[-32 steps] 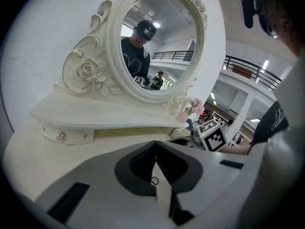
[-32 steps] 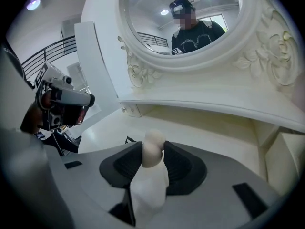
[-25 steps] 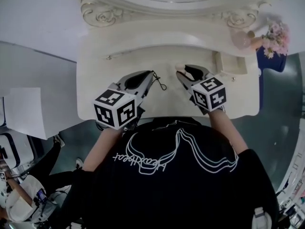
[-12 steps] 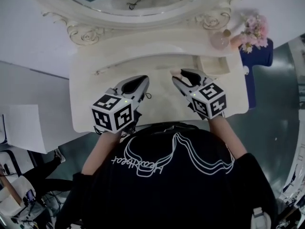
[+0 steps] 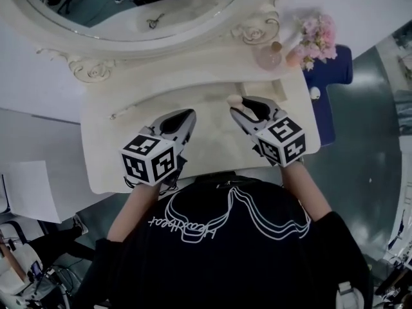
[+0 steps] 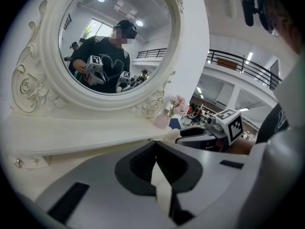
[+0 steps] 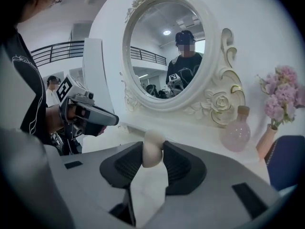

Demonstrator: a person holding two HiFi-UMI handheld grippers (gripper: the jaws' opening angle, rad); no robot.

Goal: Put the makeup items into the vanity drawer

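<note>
Left tool [image 6: 156, 149]: pressed closed, empty.
Right tool [image 7: 153, 144]: clamped on beige makeup sponge [image 7: 152, 155].
Shirt script [image 5: 193, 221]: head view only, upside down, unreadable.
Pink bottle [image 7: 235, 133]: on table [image 5: 129, 140].

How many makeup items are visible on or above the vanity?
2: a beige sponge held in the right tongs, and a pink bottle beside the flowers. Others may be hidden.

The right gripper [image 7: 153, 146] is shown at lower centre of the frame; a beige egg-shaped makeup sponge [image 7: 153, 156] is clamped between its jaws; an oval mirror [image 7: 164, 46] is seen above centre; a pink bottle [image 7: 236, 133] and pink flowers [image 7: 285, 97] are located at right; the left gripper [image 7: 108, 119] is held at left.
</note>
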